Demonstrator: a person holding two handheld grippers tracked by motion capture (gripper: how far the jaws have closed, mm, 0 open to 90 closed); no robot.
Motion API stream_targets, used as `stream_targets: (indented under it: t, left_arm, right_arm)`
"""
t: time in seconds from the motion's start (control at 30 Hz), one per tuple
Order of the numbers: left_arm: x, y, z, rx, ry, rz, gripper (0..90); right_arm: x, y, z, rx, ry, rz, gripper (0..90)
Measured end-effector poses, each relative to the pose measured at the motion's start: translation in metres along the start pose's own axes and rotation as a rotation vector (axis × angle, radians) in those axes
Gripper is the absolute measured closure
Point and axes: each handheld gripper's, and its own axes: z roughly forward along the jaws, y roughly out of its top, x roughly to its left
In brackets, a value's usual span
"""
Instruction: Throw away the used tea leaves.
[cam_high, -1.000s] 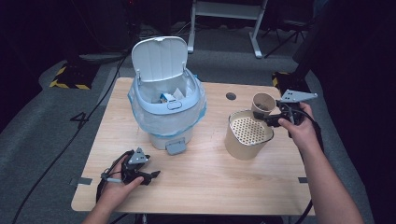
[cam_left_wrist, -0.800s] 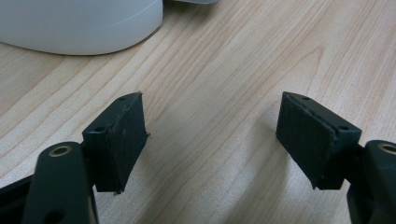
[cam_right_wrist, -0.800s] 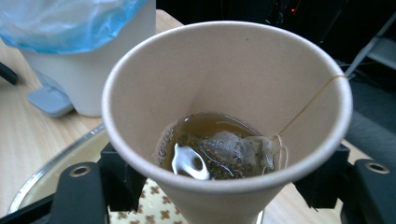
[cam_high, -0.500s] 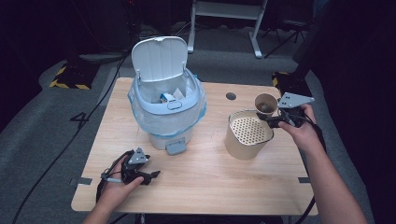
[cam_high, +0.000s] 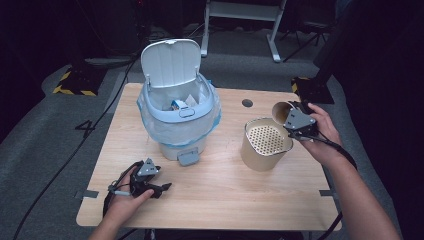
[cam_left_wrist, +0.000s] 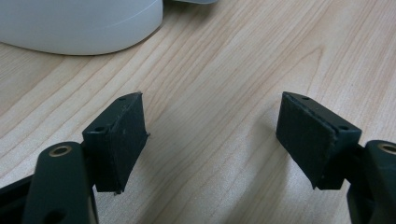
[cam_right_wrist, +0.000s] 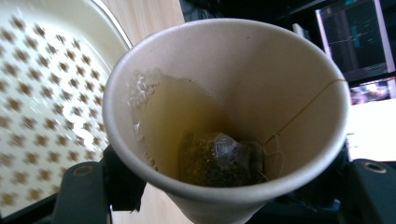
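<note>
Bench (cam_high: 215, 200), wooden. Pedal bin (cam_high: 178, 117), lid up, at 11 o'clock. Perforated strainer pot (cam_high: 265, 144) at 3 o'clock. Paper cup (cam_high: 281, 111) holding tea and a tea bag (cam_right_wrist: 217, 158), tilted just beside the pot, pinched by right tool (cam_high: 295, 120). Left tool (cam_high: 162, 187), spread, at 7 o'clock.

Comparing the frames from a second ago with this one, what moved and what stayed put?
The right claw, shut on the paper cup, has carried it a little left toward the strainer pot and tipped it further onto its side; a wet tea bag sits inside. The left claw stayed open and resting on the table. The bin, lid up, and the strainer pot did not move.
</note>
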Motion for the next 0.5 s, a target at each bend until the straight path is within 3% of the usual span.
stream_targets:
  t: [0.13, 0.5]
  left_arm:
    - [0.000, 0.000, 0.000, 0.000, 0.000, 0.000, 24.5]
    - [0.000, 0.000, 0.000, 0.000, 0.000, 0.000, 24.5]
  right_arm:
    - [0.006, 0.005, 0.000, 0.084, -0.083, -0.172, 31.7]
    - [0.036, 0.015, 0.001, 0.313, -0.368, -0.765, 32.2]
